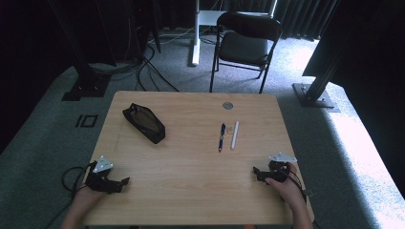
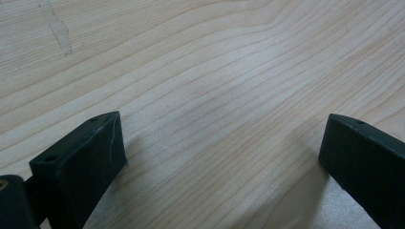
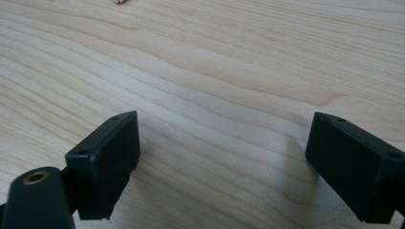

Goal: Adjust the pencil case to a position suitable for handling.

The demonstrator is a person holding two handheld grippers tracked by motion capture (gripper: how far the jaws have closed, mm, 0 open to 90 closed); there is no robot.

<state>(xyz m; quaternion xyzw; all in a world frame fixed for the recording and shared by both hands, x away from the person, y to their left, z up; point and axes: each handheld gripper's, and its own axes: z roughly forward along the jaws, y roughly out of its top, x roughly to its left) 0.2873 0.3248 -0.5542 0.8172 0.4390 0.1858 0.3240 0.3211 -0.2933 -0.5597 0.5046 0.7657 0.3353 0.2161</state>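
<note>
one black pouch (image 1: 143, 123), one blue pen (image 1: 222, 136), one white stick (image 1: 234, 135), two grippers (image 1: 125, 182)

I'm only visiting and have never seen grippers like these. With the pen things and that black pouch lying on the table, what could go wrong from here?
The blue pen and white pen lie close side by side, so open jaws reaching for one might nudge or catch the other. Both are slim and may roll away. The black pouch looks soft and could sag or slide when the left gripper pinches it. The right gripper sits nearer the pens.
</note>
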